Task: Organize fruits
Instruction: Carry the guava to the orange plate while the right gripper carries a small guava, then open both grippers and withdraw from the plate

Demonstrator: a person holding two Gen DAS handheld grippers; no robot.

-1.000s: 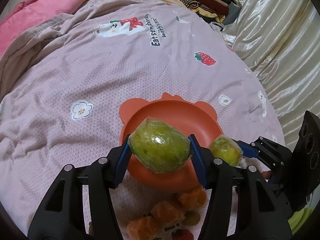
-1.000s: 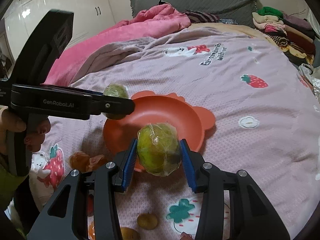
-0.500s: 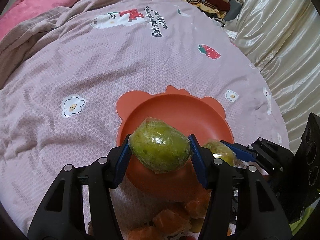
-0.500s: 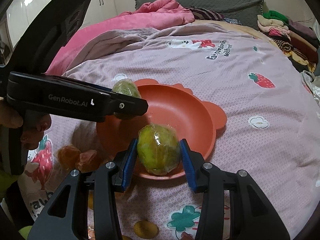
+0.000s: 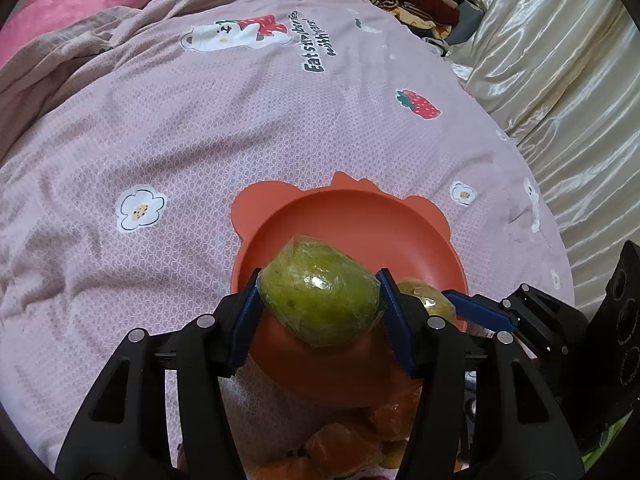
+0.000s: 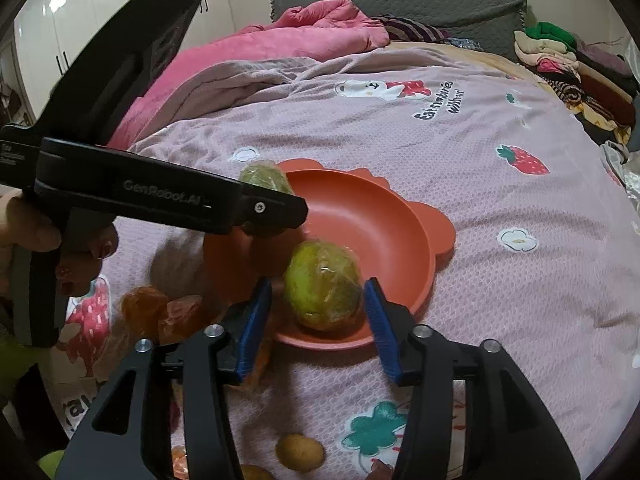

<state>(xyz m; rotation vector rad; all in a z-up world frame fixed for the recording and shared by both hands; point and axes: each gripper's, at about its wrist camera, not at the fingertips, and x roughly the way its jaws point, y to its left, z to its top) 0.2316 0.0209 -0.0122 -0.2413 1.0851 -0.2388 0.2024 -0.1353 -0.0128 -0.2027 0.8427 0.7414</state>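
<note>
An orange bear-eared bowl [image 5: 360, 224] [image 6: 372, 216] lies on the pink bedspread. My left gripper [image 5: 318, 300] is shut on a plastic-wrapped green fruit [image 5: 320, 298] above the bowl's near rim; that fruit also shows in the right wrist view [image 6: 266, 180], partly hidden behind the left gripper. My right gripper [image 6: 316, 300] has opened, with gaps on both sides of a second wrapped green fruit [image 6: 324, 284], which rests inside the bowl at its near edge. That fruit shows in the left wrist view [image 5: 426, 300] too.
Wrapped orange fruits [image 6: 160, 312] [image 5: 352, 436] lie on the bedspread beside the bowl. Small brown fruits [image 6: 300, 452] lie near the front. A pink quilt [image 6: 280, 40] and folded clothes [image 6: 568, 60] lie at the back. A satin curtain [image 5: 560, 80] is on the right.
My right gripper lowered its green fruit into the bowl and opened its fingers. My left gripper moved over the bowl's near rim, still holding its fruit.
</note>
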